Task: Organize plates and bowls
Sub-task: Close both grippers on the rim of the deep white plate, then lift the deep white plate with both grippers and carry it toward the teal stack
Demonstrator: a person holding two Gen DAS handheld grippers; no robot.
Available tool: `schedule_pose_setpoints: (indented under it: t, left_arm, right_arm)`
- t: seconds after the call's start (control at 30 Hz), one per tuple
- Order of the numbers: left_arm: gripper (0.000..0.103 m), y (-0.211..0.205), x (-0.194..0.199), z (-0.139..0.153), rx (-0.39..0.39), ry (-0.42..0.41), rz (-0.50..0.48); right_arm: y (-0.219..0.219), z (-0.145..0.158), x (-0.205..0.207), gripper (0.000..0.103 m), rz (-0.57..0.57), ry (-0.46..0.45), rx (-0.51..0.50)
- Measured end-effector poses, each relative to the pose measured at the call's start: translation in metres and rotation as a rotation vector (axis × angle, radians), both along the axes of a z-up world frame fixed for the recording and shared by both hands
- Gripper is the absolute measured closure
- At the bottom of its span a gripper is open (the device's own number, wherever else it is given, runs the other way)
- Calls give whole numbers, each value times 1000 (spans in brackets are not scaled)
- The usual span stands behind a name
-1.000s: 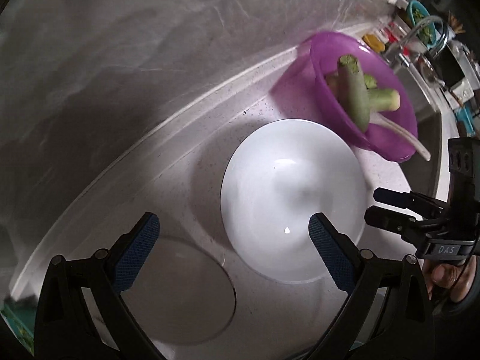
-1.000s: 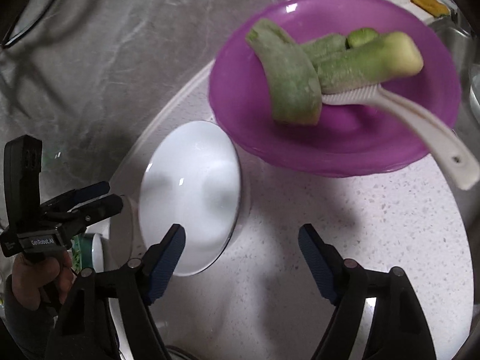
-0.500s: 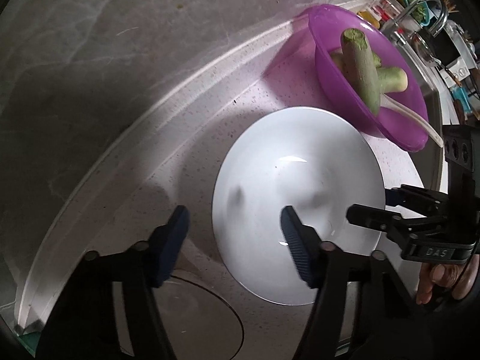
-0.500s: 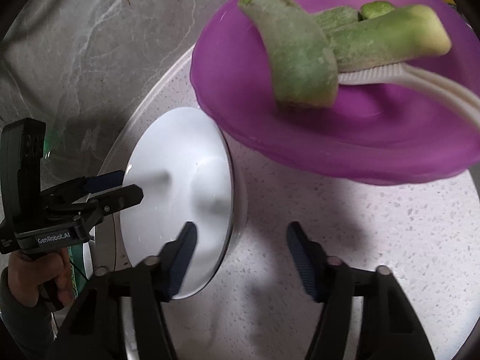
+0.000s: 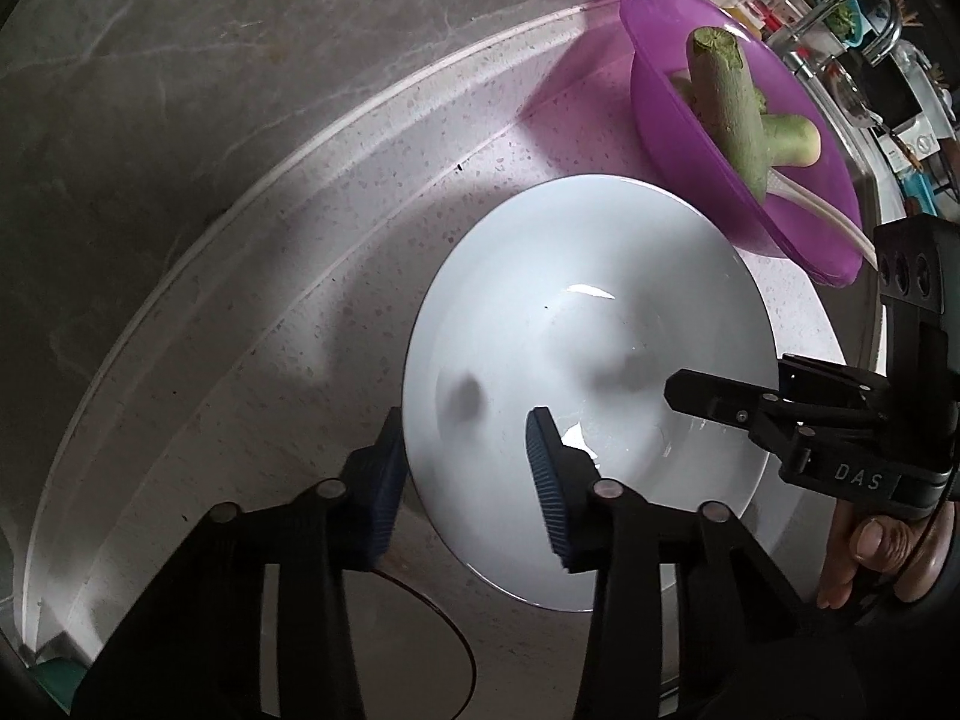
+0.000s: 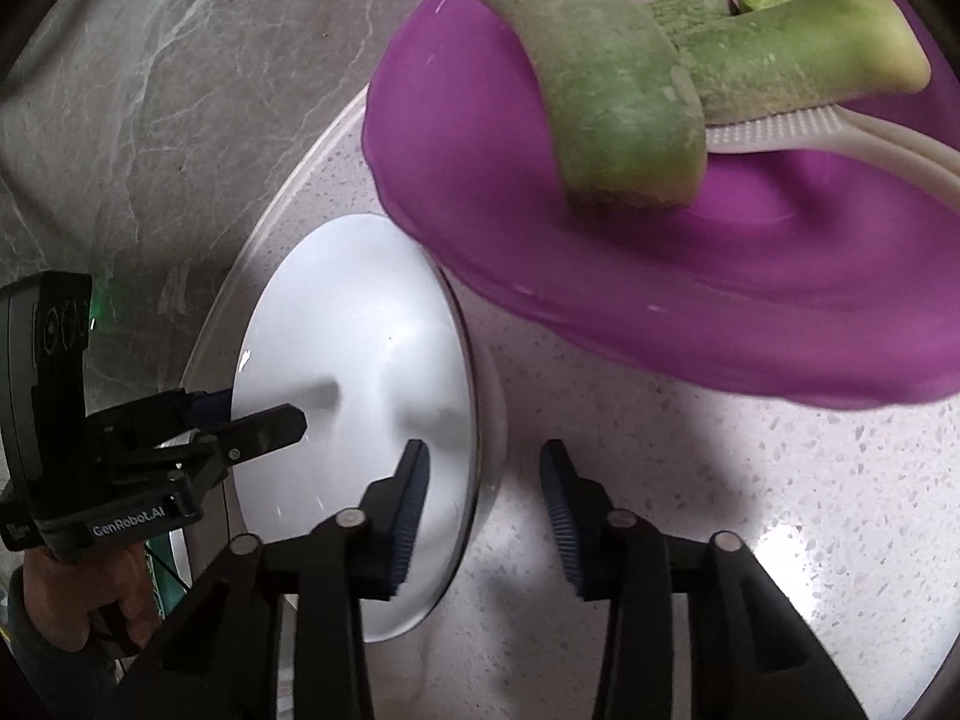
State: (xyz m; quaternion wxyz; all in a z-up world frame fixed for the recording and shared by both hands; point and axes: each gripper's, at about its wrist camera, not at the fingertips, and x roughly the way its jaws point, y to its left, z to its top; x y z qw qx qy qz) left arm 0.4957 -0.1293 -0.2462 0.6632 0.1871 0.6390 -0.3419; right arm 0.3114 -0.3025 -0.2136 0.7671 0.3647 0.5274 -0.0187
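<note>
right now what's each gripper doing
left gripper: jaws closing astride the white bowl rim, not yet pressing.
right gripper: jaws closing astride the opposite rim, not yet pressing.

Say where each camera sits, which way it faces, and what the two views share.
Left wrist: on the left gripper, facing steeply down; its closing fingers straddle the white bowl rim; the right gripper and a hand show.
Right wrist: on the right gripper, angled down; closing fingers straddle the opposite rim; the left gripper shows.
Shared: bowl, purple bowl, countertop.
</note>
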Motion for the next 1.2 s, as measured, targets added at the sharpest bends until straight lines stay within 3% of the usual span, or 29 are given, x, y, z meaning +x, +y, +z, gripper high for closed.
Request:
schedule_pose_setpoints:
  t: [0.27, 0.73, 1.2]
  left_arm:
    - [86, 4, 2, -14, 28, 12, 21]
    - [92, 0, -3, -21, 35, -18, 44]
    - [92, 12, -12, 12, 17, -35, 56]
  right_arm:
    - [1, -10, 8, 80, -5, 2, 33]
    - [-13, -13, 1, 82, 0, -14, 39]
    - [-1, 15, -9, 82, 12, -45, 19]
